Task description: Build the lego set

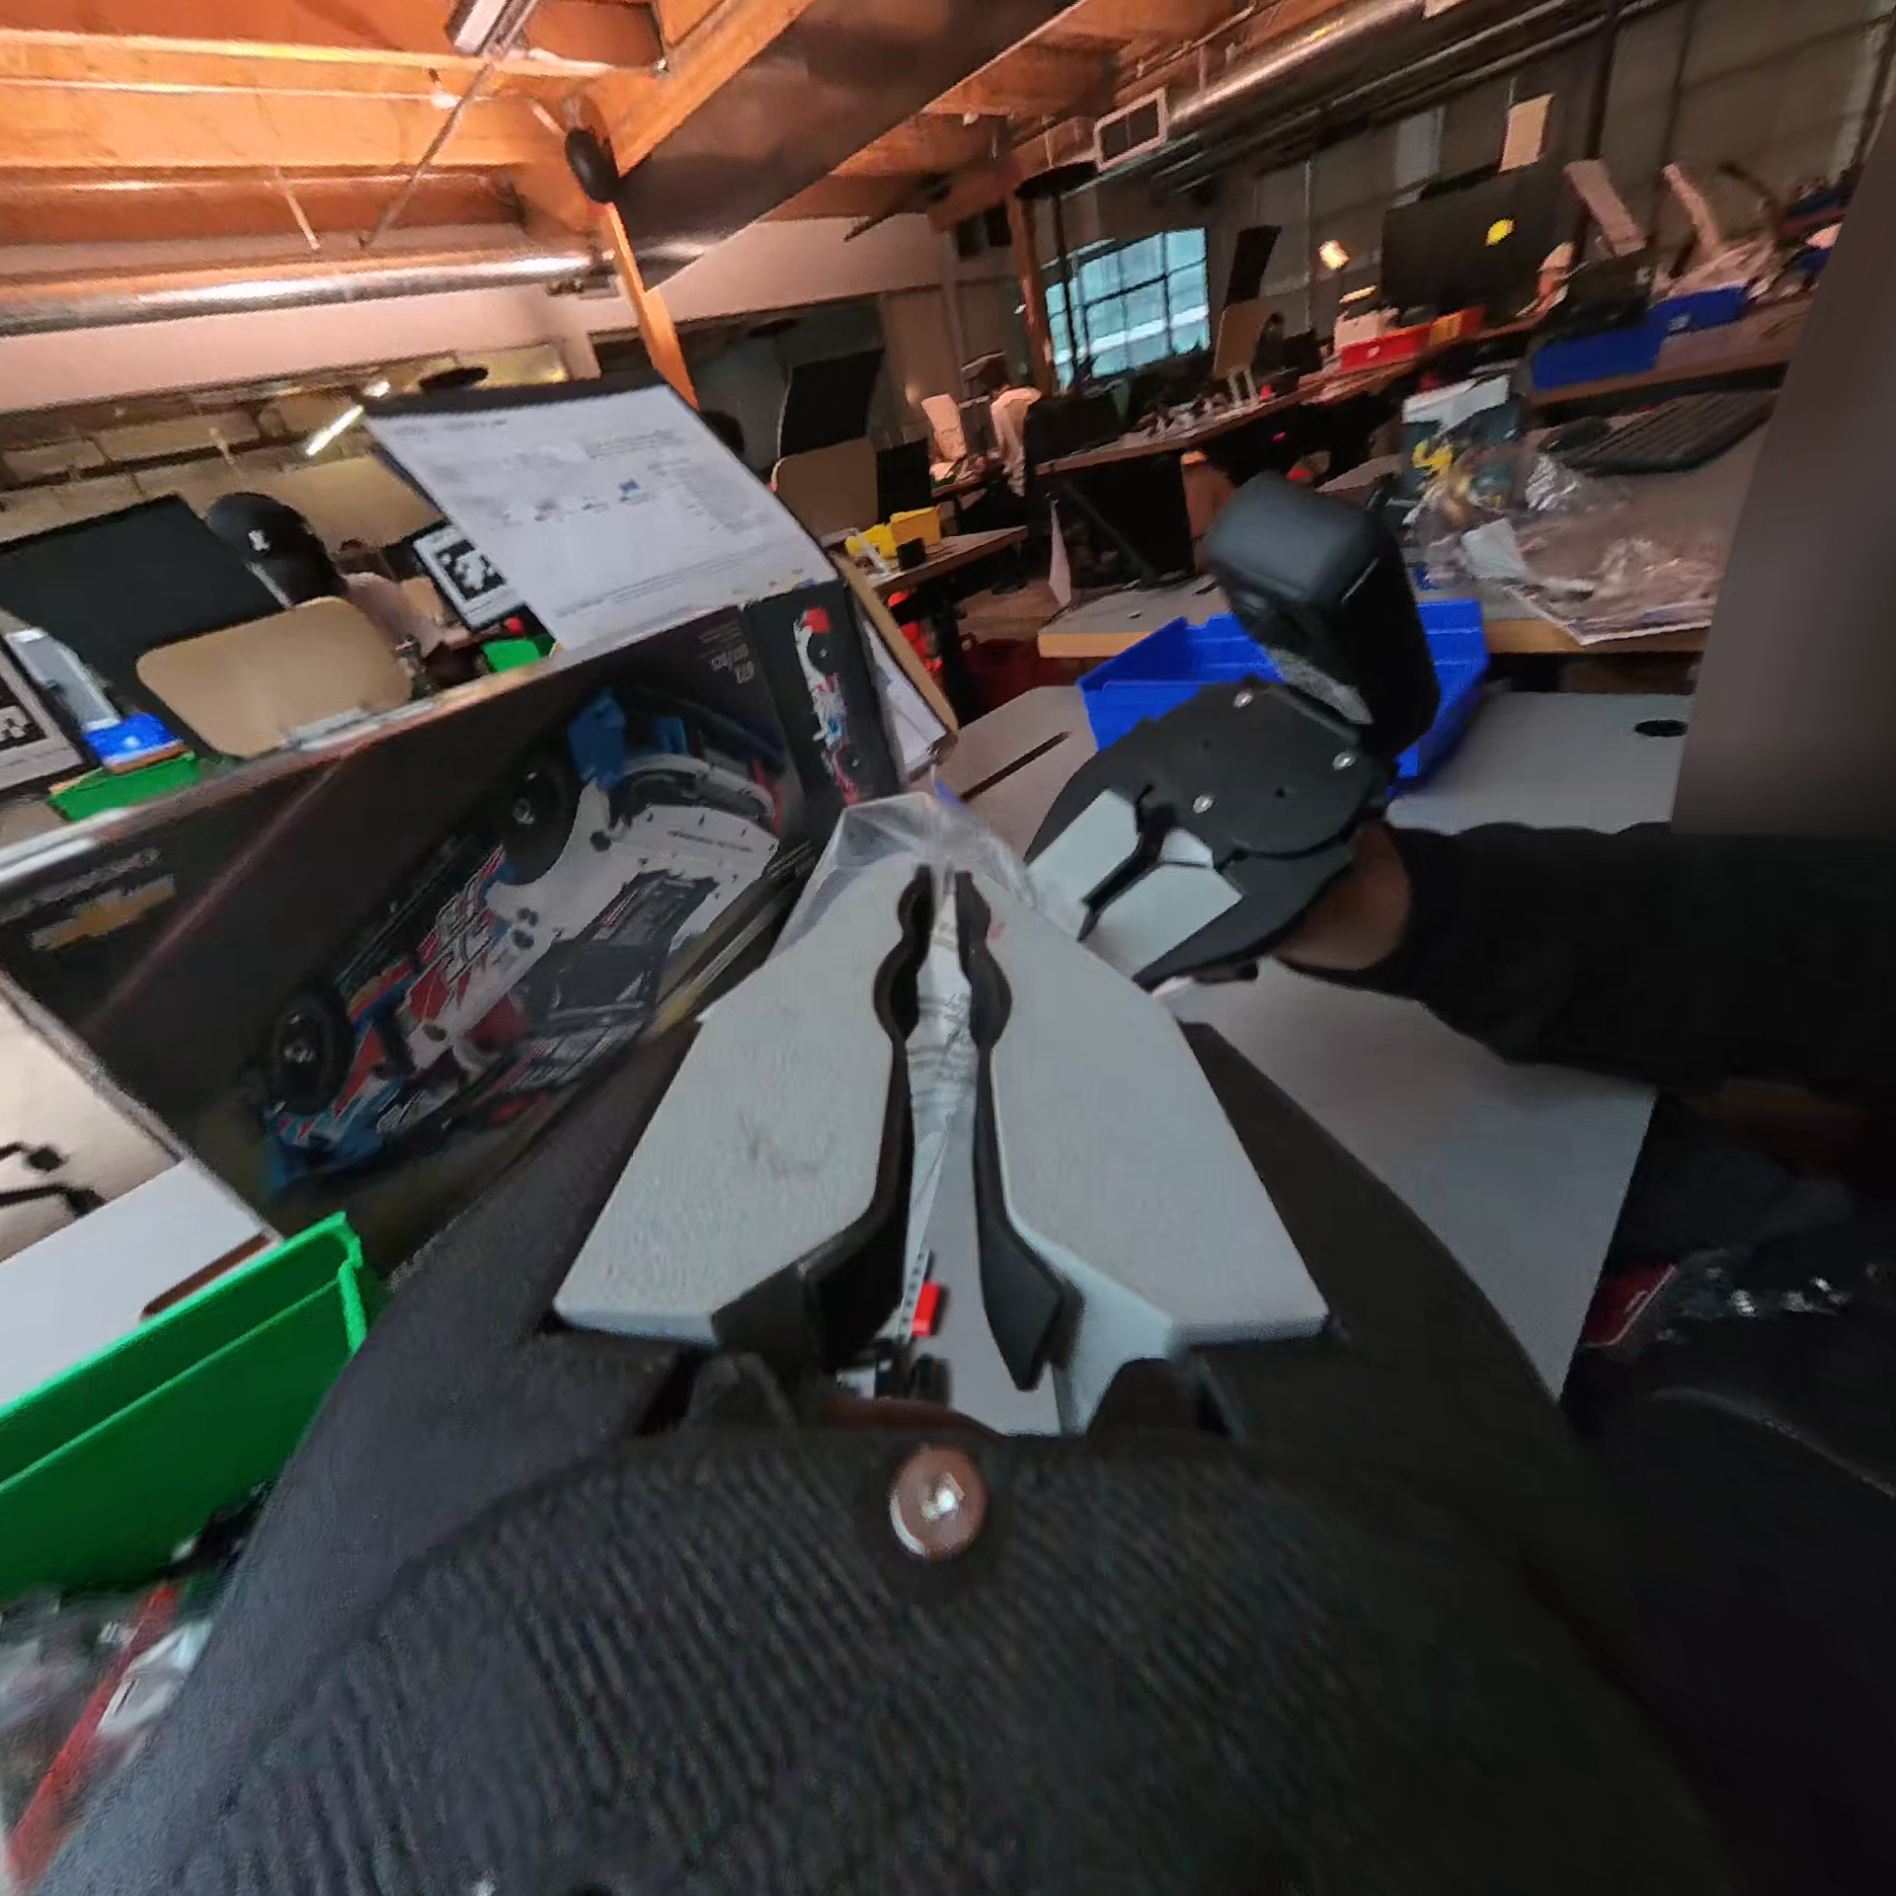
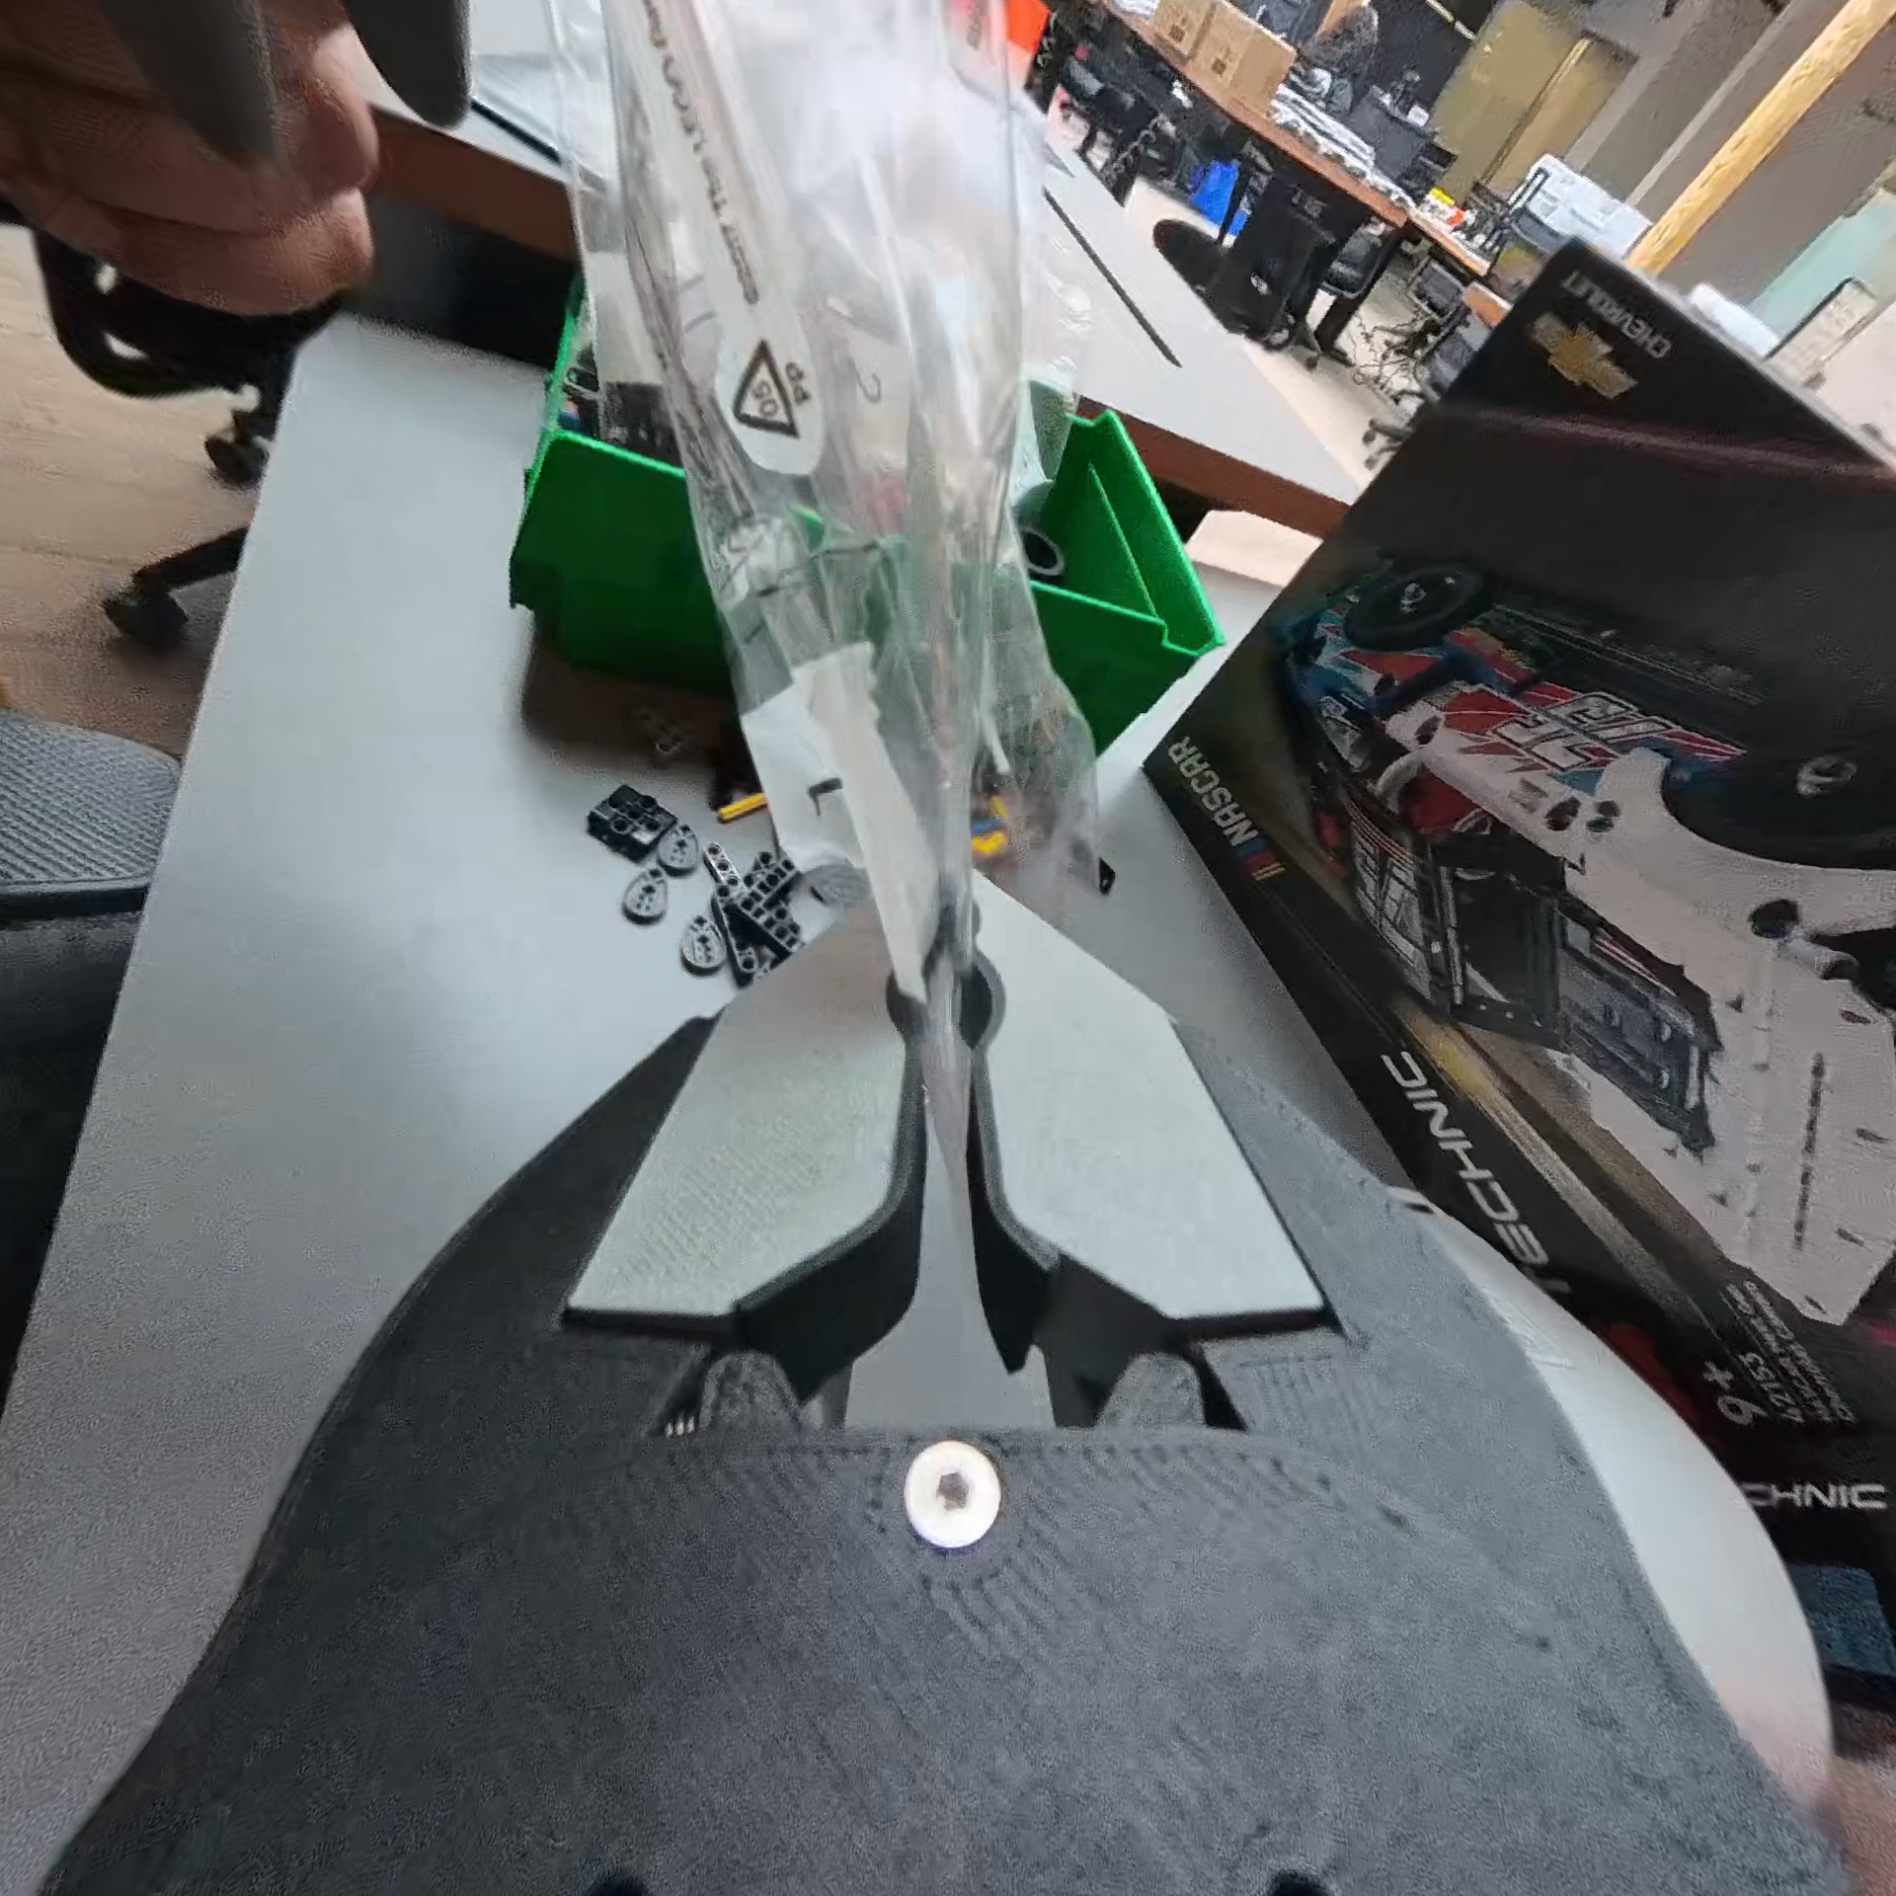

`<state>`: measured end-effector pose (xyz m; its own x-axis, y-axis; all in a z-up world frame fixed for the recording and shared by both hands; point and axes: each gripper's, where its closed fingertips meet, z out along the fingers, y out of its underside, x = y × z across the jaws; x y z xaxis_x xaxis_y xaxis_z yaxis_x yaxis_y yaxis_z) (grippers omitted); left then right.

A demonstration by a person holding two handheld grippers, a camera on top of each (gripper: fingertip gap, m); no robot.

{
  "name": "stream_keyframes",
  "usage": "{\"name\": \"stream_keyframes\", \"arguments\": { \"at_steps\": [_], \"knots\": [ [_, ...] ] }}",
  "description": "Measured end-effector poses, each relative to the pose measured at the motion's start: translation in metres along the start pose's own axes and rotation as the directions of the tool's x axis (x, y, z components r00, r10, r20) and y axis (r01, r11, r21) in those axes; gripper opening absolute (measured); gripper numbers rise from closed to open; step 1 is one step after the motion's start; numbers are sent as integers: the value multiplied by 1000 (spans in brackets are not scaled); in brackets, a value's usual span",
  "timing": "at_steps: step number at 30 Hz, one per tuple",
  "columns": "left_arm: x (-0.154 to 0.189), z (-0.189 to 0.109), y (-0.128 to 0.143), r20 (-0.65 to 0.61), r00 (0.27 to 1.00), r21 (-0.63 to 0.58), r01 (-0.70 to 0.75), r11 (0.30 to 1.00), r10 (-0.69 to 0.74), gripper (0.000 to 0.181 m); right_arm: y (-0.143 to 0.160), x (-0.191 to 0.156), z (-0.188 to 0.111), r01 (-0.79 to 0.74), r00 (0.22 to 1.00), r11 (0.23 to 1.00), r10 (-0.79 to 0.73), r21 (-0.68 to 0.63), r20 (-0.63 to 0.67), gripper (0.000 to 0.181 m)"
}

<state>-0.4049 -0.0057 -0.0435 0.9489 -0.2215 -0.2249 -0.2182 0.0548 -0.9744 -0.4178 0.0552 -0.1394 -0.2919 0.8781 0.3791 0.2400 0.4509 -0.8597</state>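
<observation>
unpacking step, by my reading: set box (image 2: 1539, 821) stands beside green bin (image 2: 1118, 616); clear parts bag (image 2: 852, 410) hangs between left gripper (image 1: 942, 903) and right gripper (image 2: 942, 985), both clamped on it. next, pull it open over loose black pieces (image 2: 718, 893).

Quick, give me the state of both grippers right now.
Left gripper: shut on the clear plastic bag.
Right gripper: shut on the same bag, at another edge.

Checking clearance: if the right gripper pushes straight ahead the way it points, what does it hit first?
The right gripper is shut on the clear plastic bag, so the bag goes along. Past it, probably the loose black pieces on the table, then the green bin; depth is unclear.
</observation>
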Motion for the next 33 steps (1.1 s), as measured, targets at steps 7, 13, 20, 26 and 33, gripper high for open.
{"name": "stream_keyframes", "arguments": {
  "at_steps": [7,13,20,26,33],
  "knots": [
    [0,-27,48,77,995,-207,-48,977,66,67,29,3,-24,277,955,960,-279,-34,-104,0],
    [52,10,65,-140,938,-272,-343,899,316,97,16,-39,-39,459,889,882,-455,105,-60,0],
    [82,56,93,-249,898,-297,-427,854,363,4,26,-51,-62,283,948,928,-309,241,77,0],
    [90,71,92,-227,934,-276,-332,902,275,0,33,-37,-79,120,978,954,-161,275,130,8],
    [78,73,88,-140,971,-271,-226,936,194,0,34,-27,-80,113,987,957,-139,268,78,0]
  ]
}}
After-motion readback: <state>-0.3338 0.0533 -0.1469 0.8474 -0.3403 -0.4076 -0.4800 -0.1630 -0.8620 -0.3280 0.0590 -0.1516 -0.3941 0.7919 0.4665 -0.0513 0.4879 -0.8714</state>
